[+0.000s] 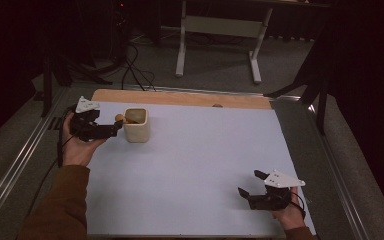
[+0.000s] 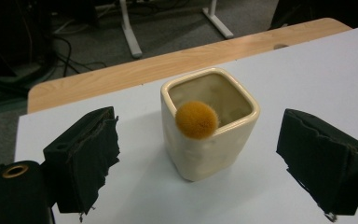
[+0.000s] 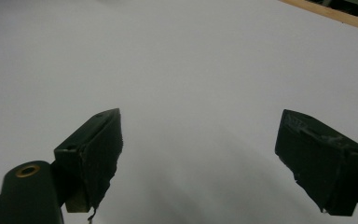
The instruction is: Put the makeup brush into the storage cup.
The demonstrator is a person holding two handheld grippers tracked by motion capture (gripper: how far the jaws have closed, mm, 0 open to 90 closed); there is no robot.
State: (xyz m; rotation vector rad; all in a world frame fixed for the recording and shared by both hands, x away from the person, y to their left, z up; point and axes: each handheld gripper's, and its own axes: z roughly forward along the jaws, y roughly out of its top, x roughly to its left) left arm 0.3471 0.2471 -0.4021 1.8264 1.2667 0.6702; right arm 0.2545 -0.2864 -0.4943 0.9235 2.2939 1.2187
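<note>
A cream square cup [image 1: 136,126] stands upright on the white mat [image 1: 195,165] at the back left. A fuzzy orange ball [image 1: 119,118] sits level with the cup's left rim. In the left gripper view the ball [image 2: 196,120] overlaps the near rim of the cup [image 2: 205,154]; I cannot tell whether it rests there or hangs in the air. My left gripper [image 1: 118,127] is open just left of the cup, and its pads [image 2: 86,154] stand wide apart, touching neither ball nor cup. My right gripper [image 1: 249,182] is open over bare mat at the front right.
A strip of wooden tabletop [image 1: 180,97] shows beyond the mat's far edge. Metal rails [image 1: 20,165] run along both sides of the table. Behind it are cables on the floor and a white desk frame [image 1: 220,30].
</note>
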